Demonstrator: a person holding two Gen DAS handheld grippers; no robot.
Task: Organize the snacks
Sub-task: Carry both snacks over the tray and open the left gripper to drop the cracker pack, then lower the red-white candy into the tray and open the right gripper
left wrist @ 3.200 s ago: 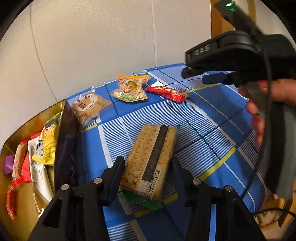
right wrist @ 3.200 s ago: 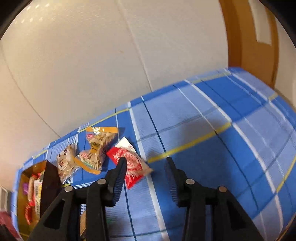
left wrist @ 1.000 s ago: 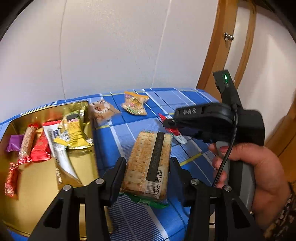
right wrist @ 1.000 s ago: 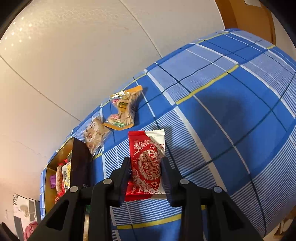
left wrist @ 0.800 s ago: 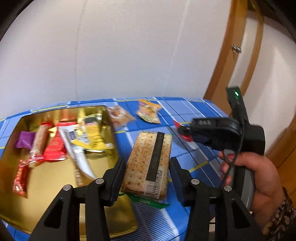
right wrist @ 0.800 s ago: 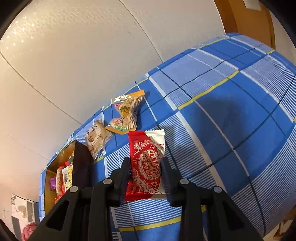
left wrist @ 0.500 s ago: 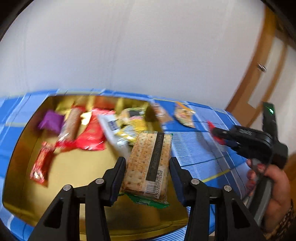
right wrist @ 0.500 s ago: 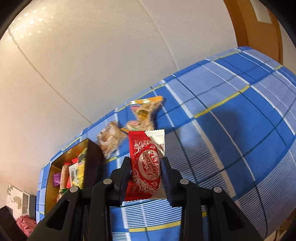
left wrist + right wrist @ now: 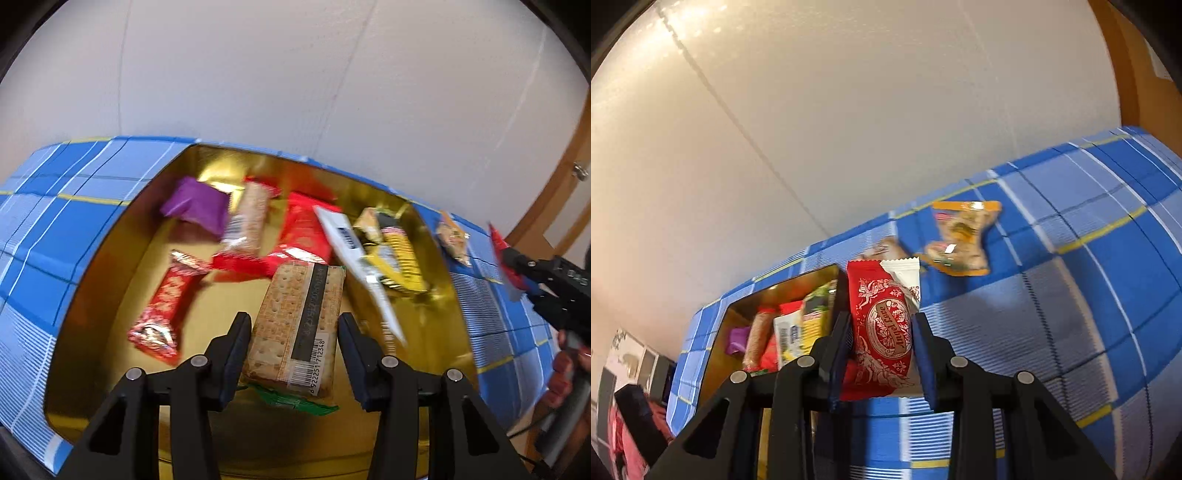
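Your left tool [image 9: 293, 332] pinches the cracker pack [image 9: 299, 325] above the gold tin [image 9: 110, 258], where other snacks lie. Your right tool [image 9: 882, 336] pinches the red wrapped snack [image 9: 882, 332] over the blue checked worktop [image 9: 1089, 295], just right of the tin, near the orange packet [image 9: 962, 236].
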